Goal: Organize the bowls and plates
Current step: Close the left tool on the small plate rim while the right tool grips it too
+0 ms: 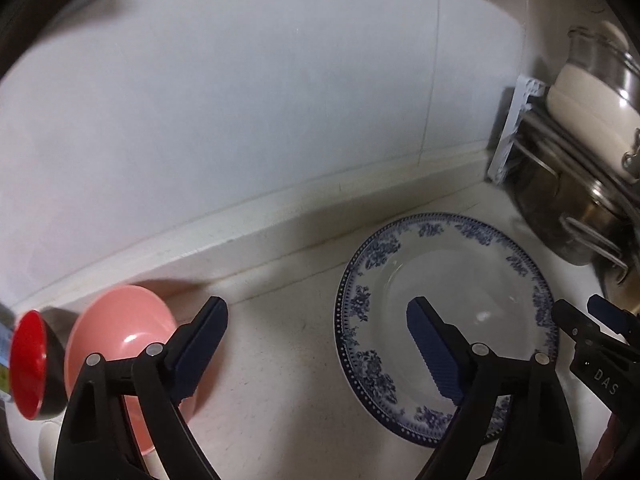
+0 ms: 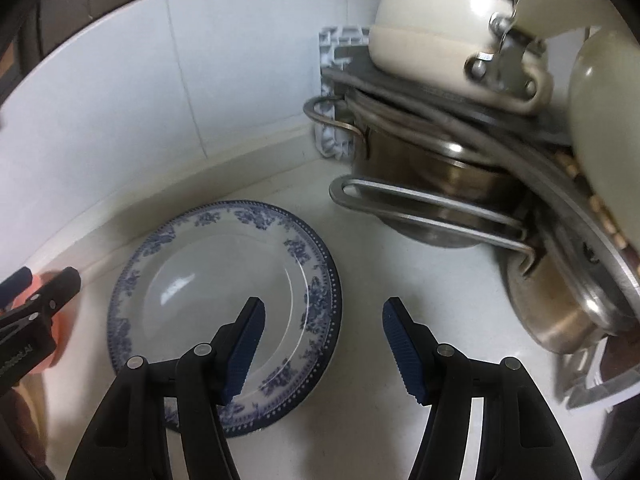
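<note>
White bench (image 1: 288,344) against a pale tiled wall (image 1: 240,120). A blue-and-white patterned plate (image 1: 460,276) lay flat on it, near the back edge.

Left tool (image 1: 316,330) stood wide apart, nothing between its blue pads. One finger (image 1: 200,344) was over the pink bowl's side of the bench, the other (image 1: 432,352) over the plate's middle; whether it touched the plate, could not tell.

Pink bowl (image 1: 120,320) sat tilted on the bench to the left of the plate, well apart from it. Just beside it, further left, a bowl red inside and black outside (image 1: 28,364), tipped so its mouth showed sideways.

Right tool (image 2: 322,342) was also spread wide and held nothing. Its left finger (image 2: 246,344) hung over the plate's (image 2: 224,248) right half, its right finger (image 2: 404,356) over bare bench (image 2: 400,264) beside the rim. In the left wrist view it (image 1: 580,320) showed at the plate's right edge.

Behind and right of the plate: a stack of steel pots (image 2: 440,184) with loop handles, a cream-coloured pot (image 2: 436,28) resting on top on a dark lid. A white lattice rack (image 2: 340,48) stood in the corner behind them. A steel pan (image 2: 560,312) lay tipped at the right.

In the right wrist view the left tool (image 2: 36,288) showed at the far left, with pink behind it.
</note>
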The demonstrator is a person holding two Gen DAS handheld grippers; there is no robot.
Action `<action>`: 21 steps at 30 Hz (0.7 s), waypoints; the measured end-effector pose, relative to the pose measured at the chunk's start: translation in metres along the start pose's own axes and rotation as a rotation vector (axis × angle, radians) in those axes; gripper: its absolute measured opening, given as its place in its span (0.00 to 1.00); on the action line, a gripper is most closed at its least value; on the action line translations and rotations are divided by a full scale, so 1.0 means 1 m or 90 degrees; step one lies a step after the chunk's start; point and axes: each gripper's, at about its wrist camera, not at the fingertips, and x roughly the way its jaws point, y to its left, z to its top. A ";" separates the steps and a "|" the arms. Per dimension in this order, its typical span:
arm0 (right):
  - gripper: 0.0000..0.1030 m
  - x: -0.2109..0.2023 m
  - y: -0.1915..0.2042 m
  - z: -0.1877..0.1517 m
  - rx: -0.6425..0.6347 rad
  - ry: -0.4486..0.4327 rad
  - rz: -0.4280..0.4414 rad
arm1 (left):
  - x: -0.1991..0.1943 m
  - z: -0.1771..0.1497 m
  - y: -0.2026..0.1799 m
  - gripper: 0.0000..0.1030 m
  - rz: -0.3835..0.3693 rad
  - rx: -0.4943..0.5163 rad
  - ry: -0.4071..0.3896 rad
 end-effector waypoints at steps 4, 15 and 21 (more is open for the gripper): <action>0.60 0.016 0.002 -0.002 -0.002 0.017 -0.001 | 0.013 0.000 -0.004 0.86 -0.003 0.011 0.013; 0.60 0.045 -0.004 -0.005 0.030 0.053 0.005 | 0.039 -0.002 -0.009 0.73 -0.019 0.020 0.066; 0.59 0.051 0.000 -0.001 0.014 0.055 0.009 | 0.044 0.001 -0.011 0.66 -0.040 0.021 0.084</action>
